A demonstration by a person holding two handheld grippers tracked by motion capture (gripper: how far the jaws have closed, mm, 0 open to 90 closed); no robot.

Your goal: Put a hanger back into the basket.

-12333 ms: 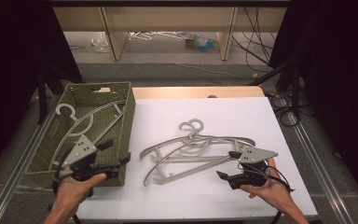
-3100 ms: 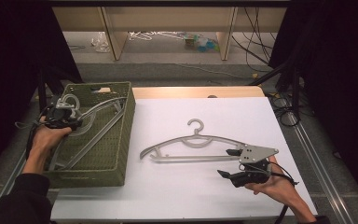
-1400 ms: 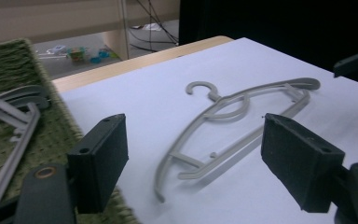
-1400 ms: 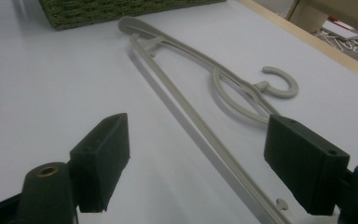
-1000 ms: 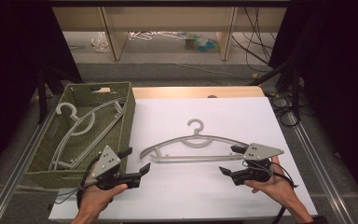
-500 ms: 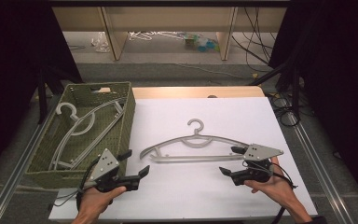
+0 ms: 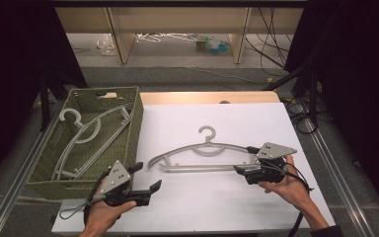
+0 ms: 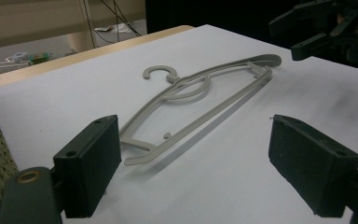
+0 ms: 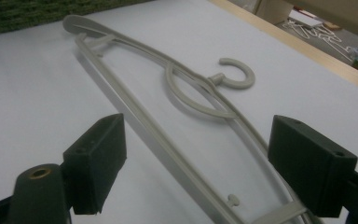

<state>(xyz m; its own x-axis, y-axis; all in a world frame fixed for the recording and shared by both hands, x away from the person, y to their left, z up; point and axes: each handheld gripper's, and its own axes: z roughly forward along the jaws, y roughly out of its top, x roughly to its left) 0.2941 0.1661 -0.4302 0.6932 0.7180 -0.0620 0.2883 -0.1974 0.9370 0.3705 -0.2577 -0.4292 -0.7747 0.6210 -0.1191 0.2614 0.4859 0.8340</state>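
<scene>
A white table [image 7: 217, 207] carries a green basket [image 7: 134, 123] at its left, hangers already lying inside, and one grey hanger [image 7: 205, 157] flat at centre. The right gripper [image 7: 245, 159], jaws spread, brackets the hanger's right end; the left gripper [image 7: 146, 177], jaws also spread and empty, waits near the left tip. A clean lift likely needs both ends pinched squarely and raised level toward the basket.
</scene>
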